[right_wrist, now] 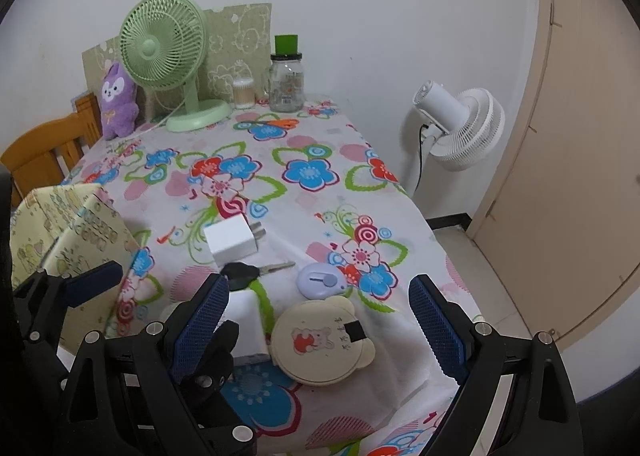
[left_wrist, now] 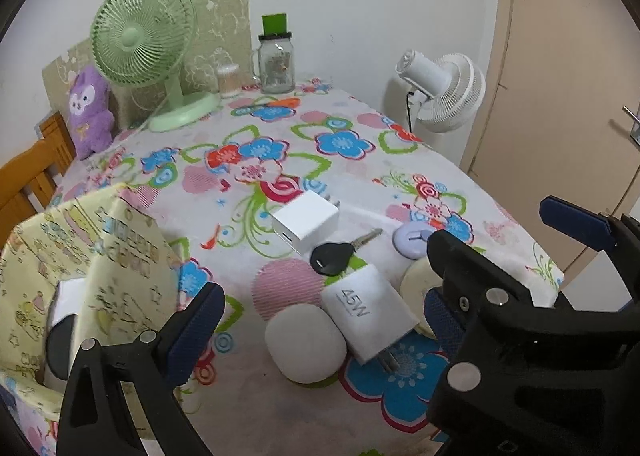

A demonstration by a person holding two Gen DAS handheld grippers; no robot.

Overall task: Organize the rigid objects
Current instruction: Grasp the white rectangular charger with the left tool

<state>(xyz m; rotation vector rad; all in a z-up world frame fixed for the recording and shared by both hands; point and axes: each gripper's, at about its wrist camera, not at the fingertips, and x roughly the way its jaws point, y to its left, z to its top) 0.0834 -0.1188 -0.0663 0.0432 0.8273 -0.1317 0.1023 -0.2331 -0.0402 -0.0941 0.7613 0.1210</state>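
Observation:
Small items lie on the floral tablecloth [left_wrist: 280, 159]: a white cube charger [left_wrist: 306, 223] [right_wrist: 232, 240], a black-headed key [left_wrist: 332, 258] [right_wrist: 240, 274], a lilac round gadget [left_wrist: 412, 240] [right_wrist: 320, 280], a white "45W" charger [left_wrist: 368, 312], a white round puck [left_wrist: 306, 344] and a cream bear-shaped disc [right_wrist: 320, 340]. My left gripper [left_wrist: 320, 324] hangs open above the puck and the 45W charger, holding nothing. My right gripper [right_wrist: 320, 324] is open above the cream disc, close beside the left one. A yellow patterned fabric box [left_wrist: 80, 276] [right_wrist: 68, 232] stands at the left.
A green desk fan [right_wrist: 168, 55], a purple plush [right_wrist: 116, 99], a glass jar [right_wrist: 286, 83] and a cotton-swab tub [right_wrist: 244, 93] line the far edge. A white floor fan [right_wrist: 460, 123] and a door [right_wrist: 580, 135] are beyond the table's right edge. A wooden chair [right_wrist: 44, 151] is at the left.

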